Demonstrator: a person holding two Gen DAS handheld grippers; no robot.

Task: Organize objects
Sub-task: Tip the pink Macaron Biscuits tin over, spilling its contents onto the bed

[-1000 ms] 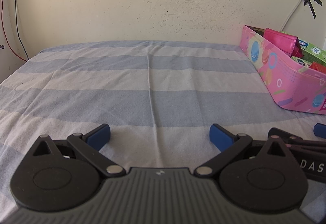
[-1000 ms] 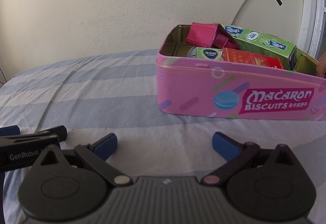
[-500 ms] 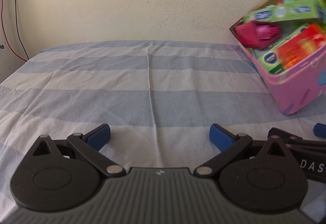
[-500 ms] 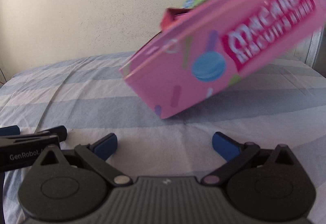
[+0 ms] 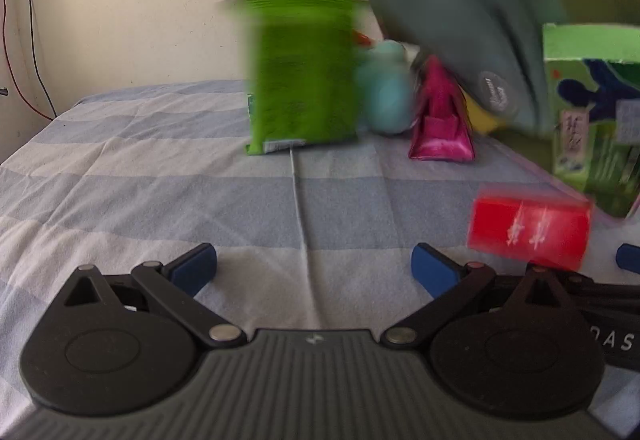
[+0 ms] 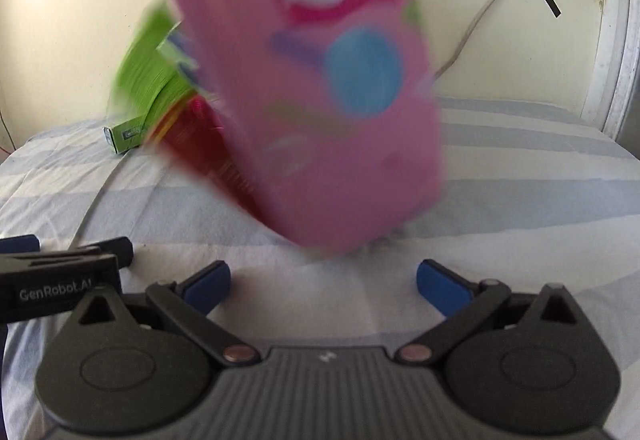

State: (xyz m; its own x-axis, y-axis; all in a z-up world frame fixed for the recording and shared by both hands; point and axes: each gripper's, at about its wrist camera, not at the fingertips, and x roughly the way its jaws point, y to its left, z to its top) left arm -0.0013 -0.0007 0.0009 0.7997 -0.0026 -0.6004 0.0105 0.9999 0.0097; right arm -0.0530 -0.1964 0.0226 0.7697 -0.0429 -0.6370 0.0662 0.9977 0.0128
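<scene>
A: Left gripper (image 5: 313, 267)?
B: Resting low over the striped sheet (image 5: 160, 176), jaws spread wide, nothing between them.

A: Right gripper (image 6: 322, 283)?
B: The same: jaws wide apart, empty, low over the sheet, beside the left one.

A: The pink tin (image 6: 304, 88)?
B: Upended in front of the right gripper, blurred, one corner down near the sheet.

A: Contents?
B: Out in front of the left gripper, all blurred. A green packet (image 5: 300, 76) stands at centre, a light blue thing (image 5: 386, 96) just beside it, then a magenta pouch (image 5: 442, 124). A red box (image 5: 528, 226) is nearest, to the right. A green carton (image 5: 596, 120) is at the right edge.
</scene>
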